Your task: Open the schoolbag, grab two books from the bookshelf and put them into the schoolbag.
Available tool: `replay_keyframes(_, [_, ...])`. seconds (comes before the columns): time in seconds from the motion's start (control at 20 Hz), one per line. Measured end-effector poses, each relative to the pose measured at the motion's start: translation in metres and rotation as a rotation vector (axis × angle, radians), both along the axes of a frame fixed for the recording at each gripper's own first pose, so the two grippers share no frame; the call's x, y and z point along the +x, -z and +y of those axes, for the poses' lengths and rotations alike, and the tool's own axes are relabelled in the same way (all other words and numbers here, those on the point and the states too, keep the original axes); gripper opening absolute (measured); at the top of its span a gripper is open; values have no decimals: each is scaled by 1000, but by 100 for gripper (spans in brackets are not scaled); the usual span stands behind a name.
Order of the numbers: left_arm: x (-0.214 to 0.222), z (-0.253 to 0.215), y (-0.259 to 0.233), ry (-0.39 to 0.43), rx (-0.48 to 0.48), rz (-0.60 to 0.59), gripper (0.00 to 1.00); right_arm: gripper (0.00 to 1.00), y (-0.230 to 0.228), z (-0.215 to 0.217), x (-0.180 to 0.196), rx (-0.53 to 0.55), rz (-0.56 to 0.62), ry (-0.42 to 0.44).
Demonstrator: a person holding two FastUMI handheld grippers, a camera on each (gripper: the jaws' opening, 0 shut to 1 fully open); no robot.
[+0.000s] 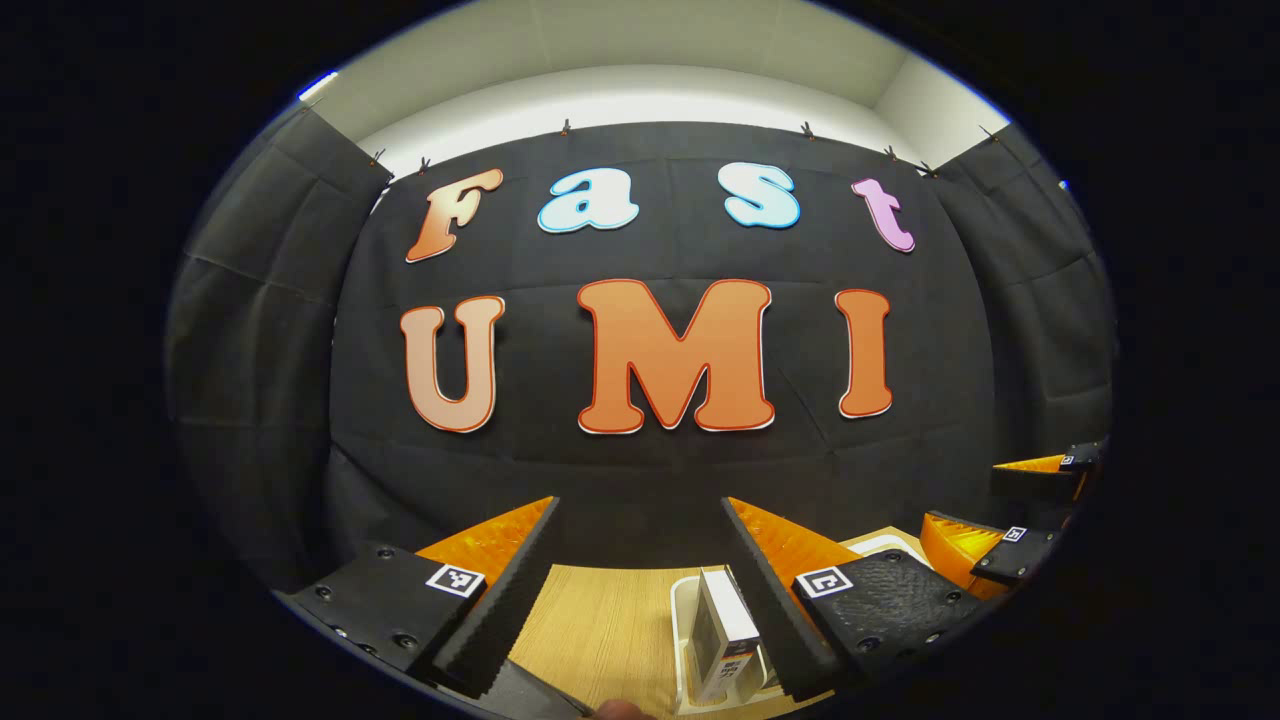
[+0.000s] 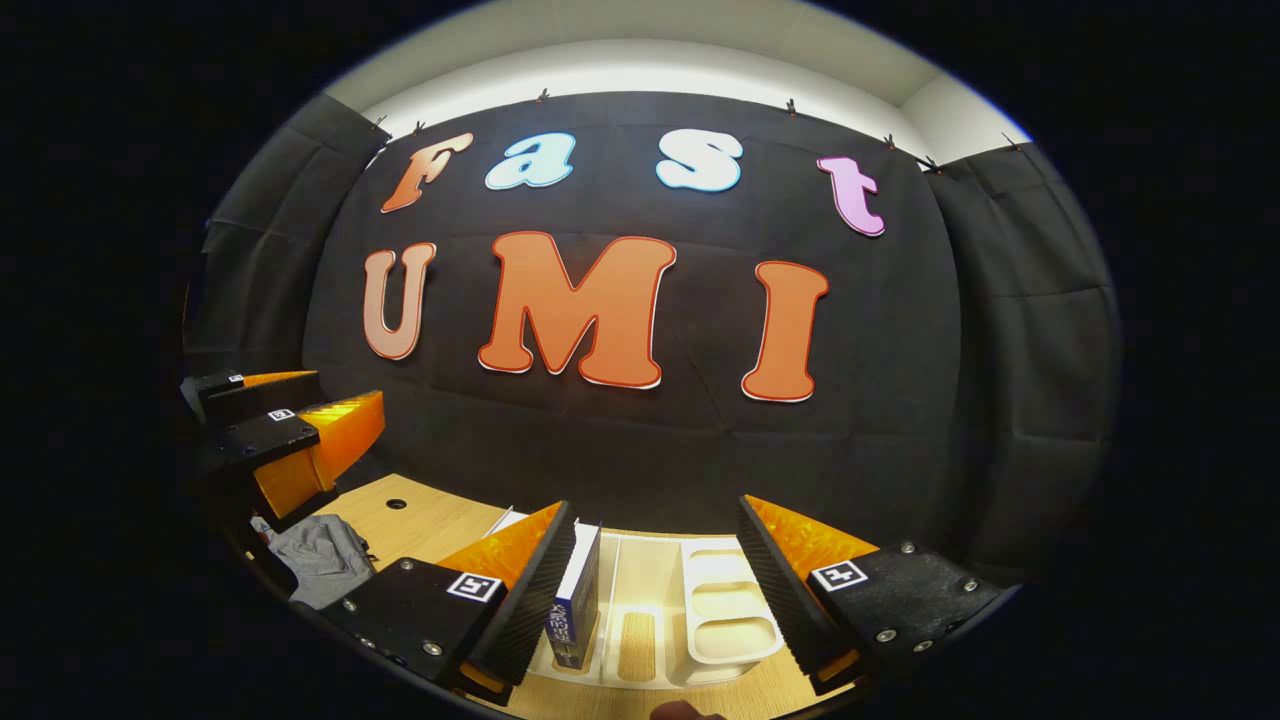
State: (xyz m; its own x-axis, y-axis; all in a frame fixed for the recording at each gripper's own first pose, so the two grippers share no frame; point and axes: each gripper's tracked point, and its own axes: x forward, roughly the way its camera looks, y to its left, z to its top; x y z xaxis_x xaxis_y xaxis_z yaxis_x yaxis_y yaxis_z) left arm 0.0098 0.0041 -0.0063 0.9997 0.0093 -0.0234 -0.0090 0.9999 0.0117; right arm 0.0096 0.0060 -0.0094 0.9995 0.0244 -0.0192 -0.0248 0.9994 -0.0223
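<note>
Book: a book (image 2: 577,600) stands upright on edge in the white bookshelf (image 2: 712,630), at its left end, spine toward the right gripper view; the left gripper view shows it (image 1: 727,633) the same way.
Handling: it looks stiff and fairly light, with a smooth and likely slippery cover; I would pinch it across both covers near the top edge, which stands above the rack.
Bookshelf: a low white rack on the wooden table (image 1: 600,625); its other slots look empty, and I make out no second book.
Schoolbag: a grey fabric lump (image 2: 318,555) at the left of the table is probably it; open or closed, I cannot tell.
Right gripper (image 2: 655,565): jaws spread wide, holding nothing, just before the rack.
Left gripper (image 1: 640,560): jaws apart too, empty, raised above the table.
</note>
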Motion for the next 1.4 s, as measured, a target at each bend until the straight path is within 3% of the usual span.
replay_keyframes(0.45, [-4, 4, -2, -9, 20, -1, 98, 96, -3, -1, -6, 5, -10, 9])
replay_keyframes(0.85, [-18, 13, 17, -29, 94, 35, 97, 96, 3, -17, -16, 0, -7, 36])
replay_keyframes(0.95, [-21, 18, 32, -39, 132, 69, 100, 96, 9, -22, -18, 0, 7, 49])
replay_keyframes(1.4, [-61, 55, 122, -74, 370, 255, 97, 96, 20, -40, -14, 7, 26, 77])
